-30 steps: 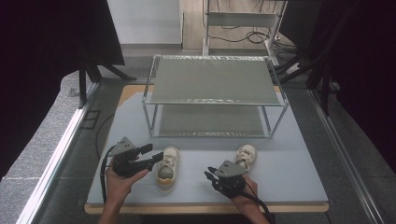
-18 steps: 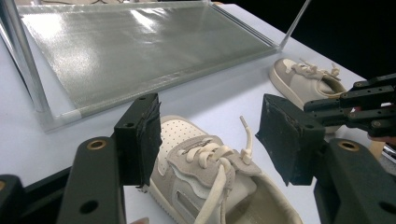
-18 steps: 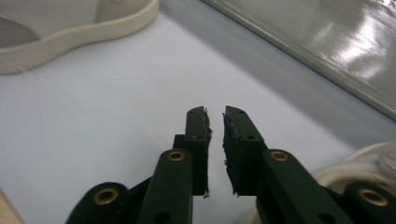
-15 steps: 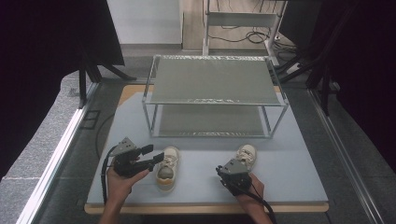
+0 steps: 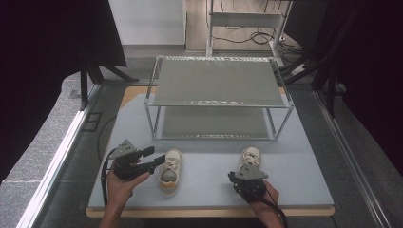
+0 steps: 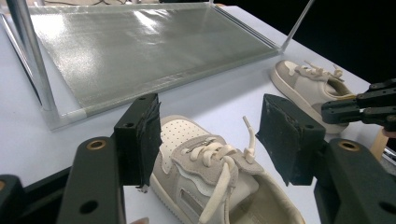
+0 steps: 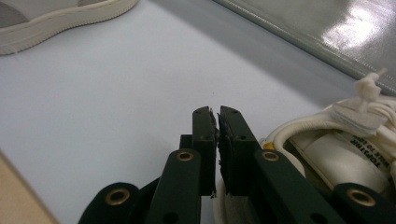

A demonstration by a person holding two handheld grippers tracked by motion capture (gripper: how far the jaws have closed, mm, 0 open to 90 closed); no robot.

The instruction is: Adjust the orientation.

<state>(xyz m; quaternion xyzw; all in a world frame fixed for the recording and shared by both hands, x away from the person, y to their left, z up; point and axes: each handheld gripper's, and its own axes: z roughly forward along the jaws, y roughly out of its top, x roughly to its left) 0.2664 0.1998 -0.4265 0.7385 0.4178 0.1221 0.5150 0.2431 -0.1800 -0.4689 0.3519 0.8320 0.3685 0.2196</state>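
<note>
Two pale sneakers lie on the table in front of the wire shelf rack point(image 5: 217, 95), which serves as the landmark here. The left shoe point(image 5: 169, 170) sits near the rack's front left leg, toe pointing toward the rack; the right shoe point(image 5: 250, 158) sits near the front right leg, likewise toe-forward. That lined-up pose suggests the pair is meant to go onto the rack.

The left gripper point(image 5: 151, 158) is spread wide, its pads straddling the left shoe at the laces and tongue (seen plainly in the left gripper view point(image 6: 210, 140), where the shoe point(image 6: 210, 172) lies between the jaws with a gap on each side). It looks poised to close across the upper, but it has not gripped yet.

The right gripper point(image 5: 247, 178) sits at the heel of the right shoe. In the right gripper view point(image 7: 215, 116) its jaws are pressed together with nothing between them, beside the shoe's collar point(image 7: 336, 158), not on it.

The table point(image 5: 294, 190) is a plain light grey board with a wooden front edge. Beyond the rack, the room is dim, with black stands and loose cables on the floor.
</note>
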